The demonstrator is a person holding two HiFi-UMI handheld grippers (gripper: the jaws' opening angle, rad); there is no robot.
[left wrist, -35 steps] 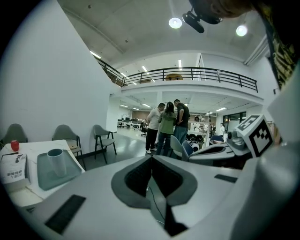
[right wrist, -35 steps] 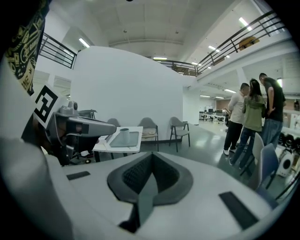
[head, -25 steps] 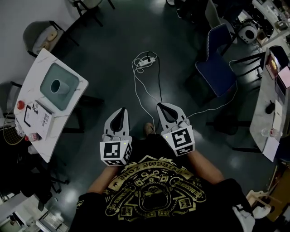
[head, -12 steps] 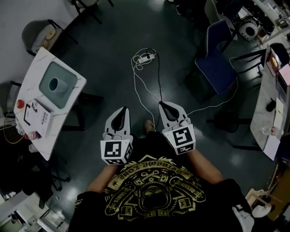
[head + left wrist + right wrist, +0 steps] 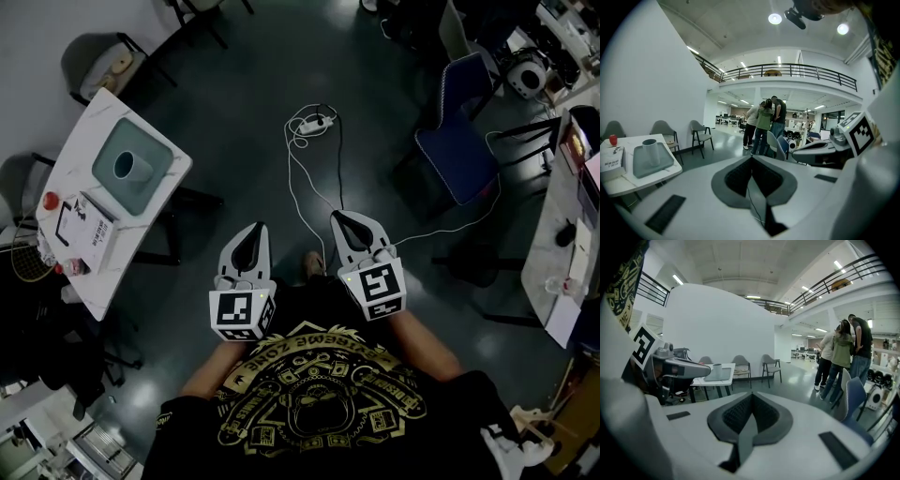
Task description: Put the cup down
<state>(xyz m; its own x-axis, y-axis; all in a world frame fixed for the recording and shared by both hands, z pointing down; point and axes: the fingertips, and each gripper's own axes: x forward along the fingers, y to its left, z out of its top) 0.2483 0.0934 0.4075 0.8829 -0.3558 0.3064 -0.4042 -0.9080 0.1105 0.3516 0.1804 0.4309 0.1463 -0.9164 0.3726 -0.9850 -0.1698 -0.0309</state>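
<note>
A pale cup (image 5: 128, 167) stands upright on a grey-green tray (image 5: 148, 188) on the white table (image 5: 86, 120) at the far left. It also shows in the left gripper view, where the cup (image 5: 650, 151) stands on its tray (image 5: 657, 166), and small in the right gripper view as the cup (image 5: 717, 369). Both grippers are held close to the person's torso over the dark floor, well away from the table. My left gripper (image 5: 255, 229) is shut and empty. My right gripper (image 5: 338, 217) is shut and empty too.
A red object (image 5: 50, 200) and a white book (image 5: 91, 230) lie on the same table. A white cable with a power strip (image 5: 314, 122) runs across the floor ahead. A blue chair (image 5: 459, 141) stands right, before a cluttered desk (image 5: 562, 234). People (image 5: 764, 122) stand further off.
The head view has shifted a little, so the table and the blue chair sit slightly further right and lower. Both grippers stay shut and near the torso.
</note>
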